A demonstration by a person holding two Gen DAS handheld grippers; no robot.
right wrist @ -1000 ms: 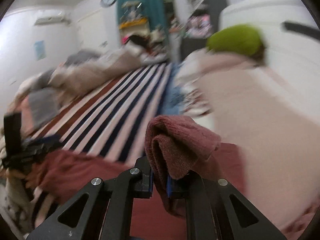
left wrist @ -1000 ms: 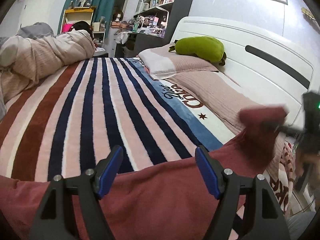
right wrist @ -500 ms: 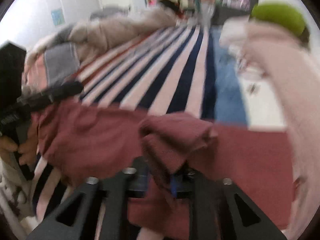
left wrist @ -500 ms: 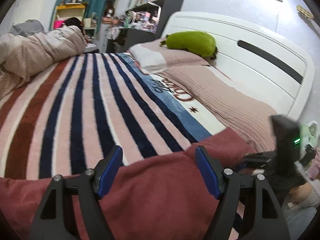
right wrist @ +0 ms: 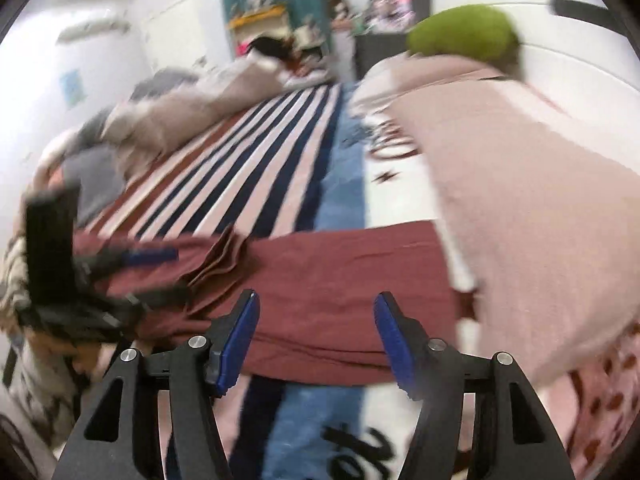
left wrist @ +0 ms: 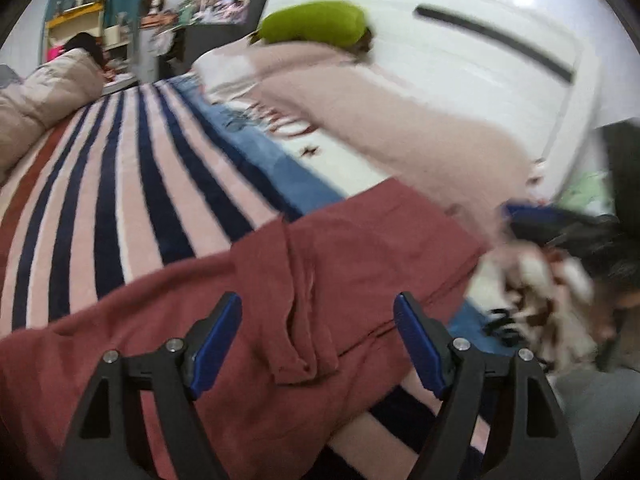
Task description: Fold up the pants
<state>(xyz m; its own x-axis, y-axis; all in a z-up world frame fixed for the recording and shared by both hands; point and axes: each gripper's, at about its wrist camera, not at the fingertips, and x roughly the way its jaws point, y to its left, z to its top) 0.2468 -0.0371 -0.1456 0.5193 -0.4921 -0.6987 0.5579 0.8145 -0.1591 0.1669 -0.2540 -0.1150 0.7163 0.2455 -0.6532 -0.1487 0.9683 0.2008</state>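
The dark red pants (left wrist: 248,304) lie flat across the striped blanket (left wrist: 132,184), with one end folded back over the middle. My left gripper (left wrist: 318,340) is open and empty just above the folded end. My right gripper (right wrist: 316,340) is open and empty above the near edge of the pants (right wrist: 340,280). The left gripper shows blurred in the right wrist view (right wrist: 132,276), over the folded edge. The right gripper shows blurred at the right of the left wrist view (left wrist: 532,216).
A beige quilt (right wrist: 520,200) lies along the white headboard (left wrist: 460,68), with a green plush (left wrist: 316,24) on the pillows. More bedding (left wrist: 44,100) is heaped at the far side. Shelves and a cabinet stand beyond the bed.
My right gripper has opened and let go of the pants end, which now lies folded over the middle. Both views have shifted; the left gripper stays open.
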